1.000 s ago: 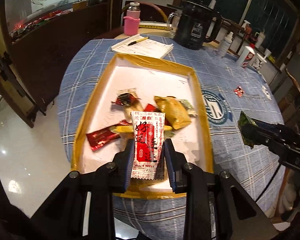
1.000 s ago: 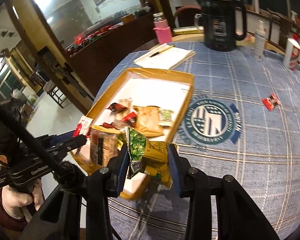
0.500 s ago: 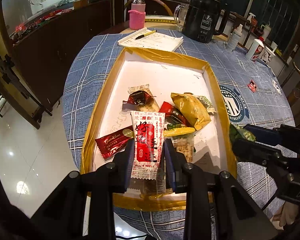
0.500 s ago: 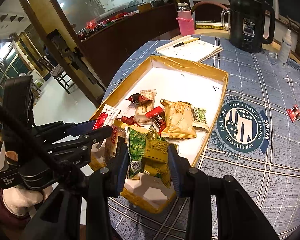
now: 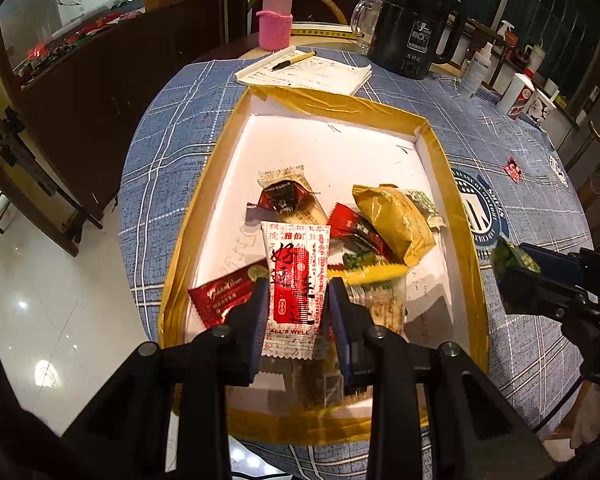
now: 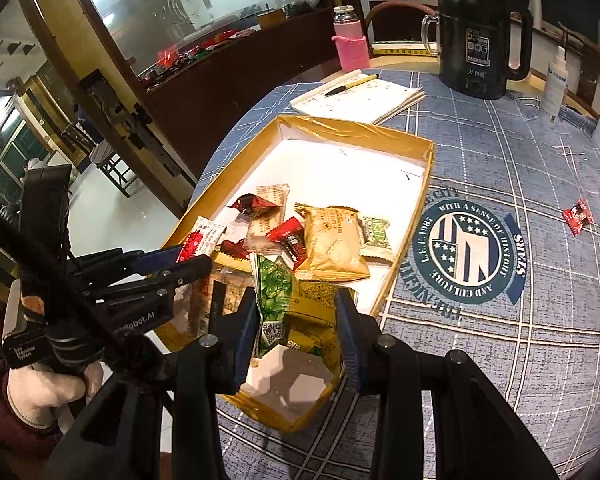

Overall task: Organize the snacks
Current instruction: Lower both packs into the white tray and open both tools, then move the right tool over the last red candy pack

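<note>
A gold-rimmed white tray on the blue checked tablecloth holds several wrapped snacks, among them a gold packet. My left gripper hangs over the tray's near end, shut on a red-and-white sachet that stands upright. In the right wrist view the tray lies ahead. My right gripper is over its near corner, shut on a green-and-yellow packet. The left gripper shows at the left there. A loose red candy lies on the cloth to the right.
Beyond the tray lie a notebook with a pen, a black kettle, a pink-sleeved bottle and a glass mug. Bottles and a cup stand far right. The round table's edge drops to a shiny floor on the left.
Both grippers have come forward and lower over the tray's near end, each still holding its packet. The right gripper has drawn in from the cloth to above the tray's corner.
</note>
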